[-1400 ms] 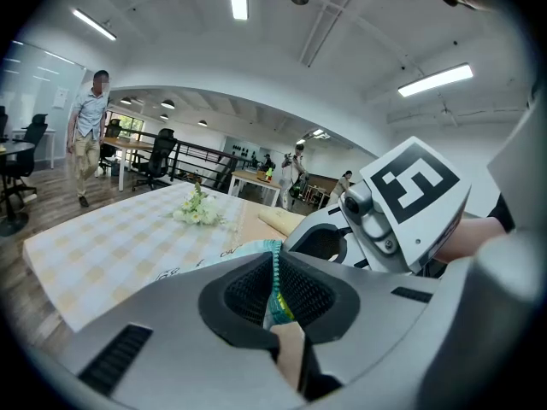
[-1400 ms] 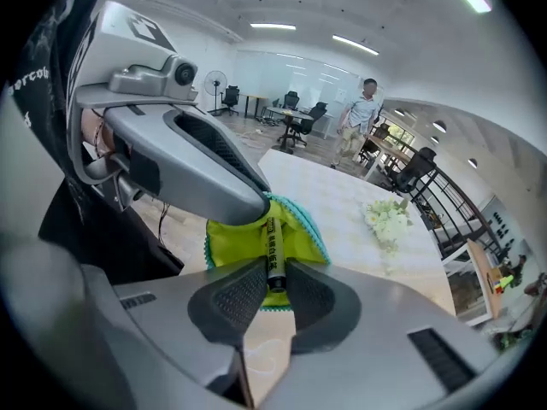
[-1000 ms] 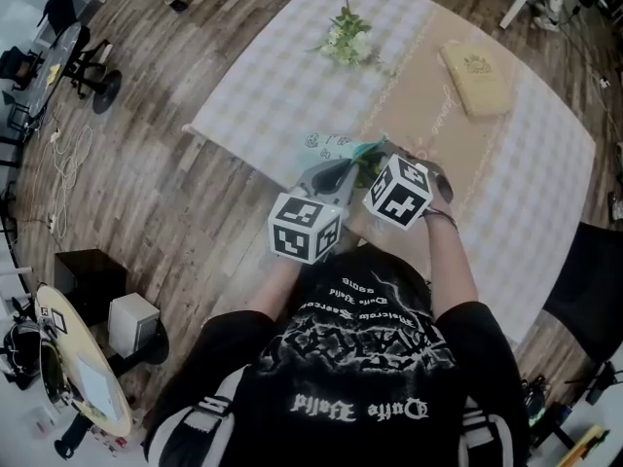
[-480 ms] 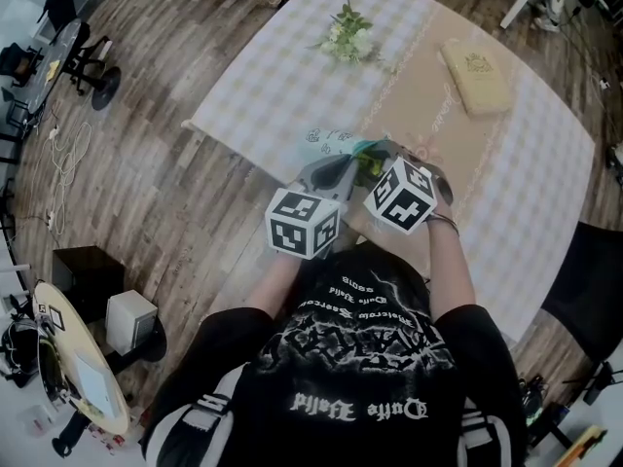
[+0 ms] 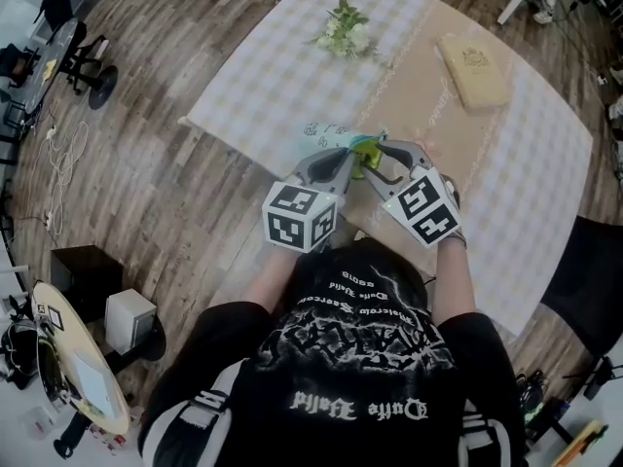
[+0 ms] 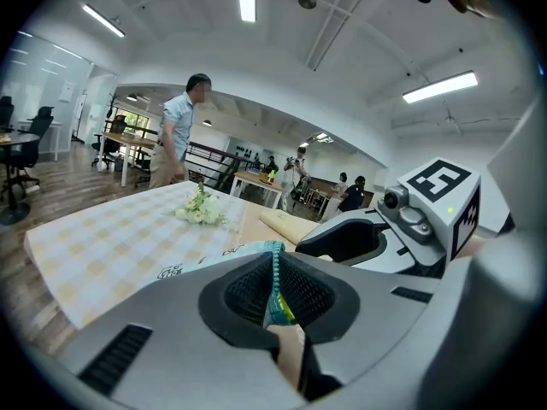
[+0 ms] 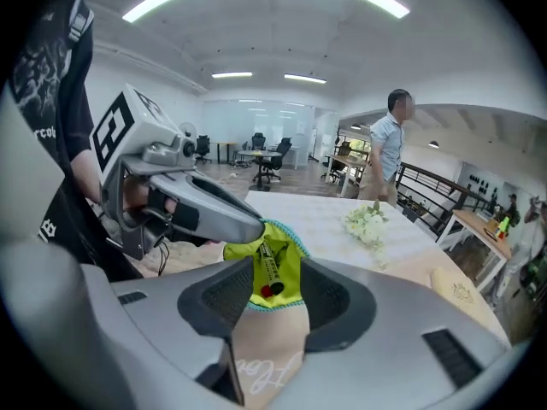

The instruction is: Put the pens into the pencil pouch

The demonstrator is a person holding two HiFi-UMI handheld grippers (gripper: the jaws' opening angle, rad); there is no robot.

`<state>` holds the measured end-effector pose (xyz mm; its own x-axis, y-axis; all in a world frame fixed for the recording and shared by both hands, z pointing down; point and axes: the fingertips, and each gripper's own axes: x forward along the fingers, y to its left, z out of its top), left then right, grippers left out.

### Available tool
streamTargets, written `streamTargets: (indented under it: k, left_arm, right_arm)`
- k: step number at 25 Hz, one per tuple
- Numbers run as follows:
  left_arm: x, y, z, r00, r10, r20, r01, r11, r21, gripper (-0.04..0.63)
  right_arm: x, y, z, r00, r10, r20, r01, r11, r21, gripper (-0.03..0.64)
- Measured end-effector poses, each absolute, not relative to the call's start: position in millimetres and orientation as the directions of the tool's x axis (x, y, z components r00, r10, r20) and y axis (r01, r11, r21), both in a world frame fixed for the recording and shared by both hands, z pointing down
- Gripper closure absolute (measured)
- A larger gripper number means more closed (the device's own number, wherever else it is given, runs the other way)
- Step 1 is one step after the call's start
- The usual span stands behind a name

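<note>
A: Start close in. What do the left gripper's fingers have?

B: They are pinched together on the zipped rim of the pencil pouch. The teal zip runs up between the pads. That grip holds the mouth of the pouch just in front of the person.

A: And the right gripper?

B: Its fingers stand wide apart and have just been opening. They grip nothing. The pouch's mouth shows between them, clear of both pads.

A: Where is the pen?

B: Inside the pouch, lying against the yellow-green lining, its red end toward the right gripper. It sits just beyond the right fingers' tips. The left fingers come in beside it from the left of the right gripper view.

A: How close is the edge?

B: The pouch is at the near edge of the bench, where the checked cloth meets the tan runner. The wood floor lies to the left of that edge.

A: Room beyond?

B: The checked cloth stretches bare from the pouch up to a bunch of white flowers near the far edge. On the runner, well apart to the right, lies a flat tan case. A black chair stands at the bench's right side. In both gripper views a person shows beyond the far edge.
</note>
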<state>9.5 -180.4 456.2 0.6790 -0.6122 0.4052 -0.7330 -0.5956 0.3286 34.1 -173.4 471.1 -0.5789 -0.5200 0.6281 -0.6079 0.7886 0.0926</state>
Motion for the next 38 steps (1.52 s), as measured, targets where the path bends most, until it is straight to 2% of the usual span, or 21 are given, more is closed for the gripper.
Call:
streamTargets:
  k: [7, 13, 26, 33, 38]
  left_arm:
    - [11.2, -177.3, 458.2, 0.677, -0.611, 0.409, -0.734, -0.596, 0.326, 0.56]
    - [19.6, -172.5, 462.5, 0.687, -0.59, 0.423, -0.722, -0.617, 0.313, 0.56]
    - [49.4, -160.6, 489.1, 0.716, -0.515, 0.471, -0.678, -0.672, 0.296, 0.56]
    - [67.9, -147.3, 509.3, 0.723, -0.468, 0.509, -0.626, -0.754, 0.196, 0.56]
    - [74.4, -138.6, 524.8, 0.733, -0.44, 0.518, -0.601, -0.776, 0.191, 0.559]
  right_arm:
    - [60.6, -163.5, 448.3, -0.582, -0.622, 0.524, -0.714, 0.699, 0.037, 0.443]
    - [89.8, -145.9, 449.2, -0.523, -0.701, 0.485, -0.803, 0.596, -0.006, 0.451]
    - [142.2, -97.0, 473.2, -0.342, -0.8, 0.492, -0.932, 0.357, -0.067, 0.471]
    - [168.0, -75.1, 473.2, -0.212, -0.86, 0.464, -0.977, 0.203, -0.069, 0.454]
    - [184.3, -61.0, 470.1, -0.127, -0.89, 0.437, -0.992, 0.105, -0.073, 0.476]
